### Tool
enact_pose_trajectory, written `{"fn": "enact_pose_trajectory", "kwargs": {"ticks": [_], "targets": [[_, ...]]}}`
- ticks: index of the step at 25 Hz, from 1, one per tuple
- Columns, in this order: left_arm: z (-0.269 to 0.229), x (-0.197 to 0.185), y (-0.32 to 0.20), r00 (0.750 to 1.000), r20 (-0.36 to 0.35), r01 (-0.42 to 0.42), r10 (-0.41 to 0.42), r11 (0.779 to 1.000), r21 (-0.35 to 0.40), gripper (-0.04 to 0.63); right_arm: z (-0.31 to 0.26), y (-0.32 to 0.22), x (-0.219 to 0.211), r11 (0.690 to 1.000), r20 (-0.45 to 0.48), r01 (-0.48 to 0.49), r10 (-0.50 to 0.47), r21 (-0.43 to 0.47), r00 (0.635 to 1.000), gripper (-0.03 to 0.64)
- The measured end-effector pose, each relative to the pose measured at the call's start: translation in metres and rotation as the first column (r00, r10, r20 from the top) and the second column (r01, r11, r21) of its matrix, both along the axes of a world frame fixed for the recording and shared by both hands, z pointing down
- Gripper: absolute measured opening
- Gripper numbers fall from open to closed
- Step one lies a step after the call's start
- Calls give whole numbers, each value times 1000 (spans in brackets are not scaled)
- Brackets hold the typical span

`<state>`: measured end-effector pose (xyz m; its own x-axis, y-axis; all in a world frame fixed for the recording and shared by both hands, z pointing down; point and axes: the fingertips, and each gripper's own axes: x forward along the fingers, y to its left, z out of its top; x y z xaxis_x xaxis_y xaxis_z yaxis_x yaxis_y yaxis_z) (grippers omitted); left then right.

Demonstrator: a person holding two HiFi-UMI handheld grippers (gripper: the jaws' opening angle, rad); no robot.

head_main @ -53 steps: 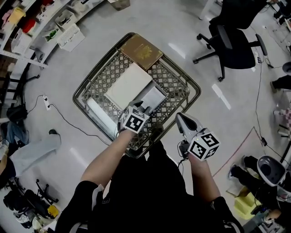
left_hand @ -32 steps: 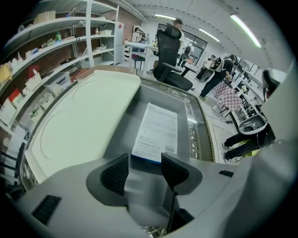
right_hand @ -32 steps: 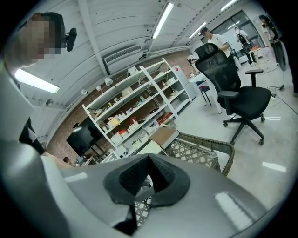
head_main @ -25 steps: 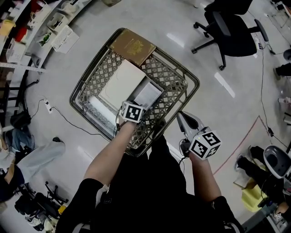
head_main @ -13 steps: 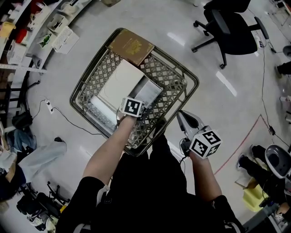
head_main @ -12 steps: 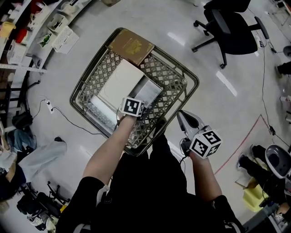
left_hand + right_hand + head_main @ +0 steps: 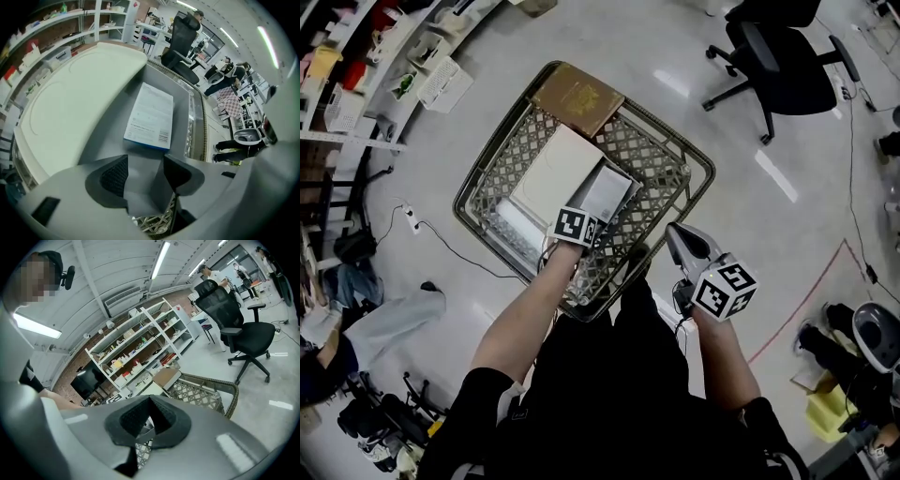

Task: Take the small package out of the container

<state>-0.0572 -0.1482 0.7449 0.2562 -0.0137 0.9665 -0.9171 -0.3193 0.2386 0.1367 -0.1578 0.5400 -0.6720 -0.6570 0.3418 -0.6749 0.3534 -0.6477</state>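
Note:
The small package (image 7: 609, 195), white with a blue edge, lies flat in the woven basket (image 7: 698, 173) beside a large white flat box (image 7: 555, 173). My left gripper (image 7: 584, 221) reaches into the basket just short of the package. In the left gripper view its jaws (image 7: 145, 161) are opening, and nothing is held between them. The package (image 7: 150, 117) lies a little ahead of the fingertips on a grey surface. My right gripper (image 7: 686, 246) hovers shut outside the basket's near right corner, holding nothing. Its shut jaws (image 7: 150, 404) point over the basket (image 7: 206, 394).
A brown box (image 7: 578, 97) rests on the basket's far rim. A black office chair (image 7: 778, 66) stands at the upper right. Shelves with bins (image 7: 375, 47) line the upper left. A cable (image 7: 441, 248) and cloth (image 7: 384, 319) lie on the floor at the left.
My left gripper has gone further into the basket, closer to the small package. The right gripper has stayed where it was, shut.

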Motion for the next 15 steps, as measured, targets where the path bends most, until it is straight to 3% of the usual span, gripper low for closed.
{"fn": "enact_pose_trajectory", "kwargs": {"ticks": [9,15], "targets": [[5,-12,-4,988,110,-100,104,994,-36,223,2,0,7,1000,-9,0,0,-12,1000,9],[6,-5,0,953,202,-221,224,975,-37,222,3,-1,5,1000,-3,2,-2,-10,1000,9]]}}
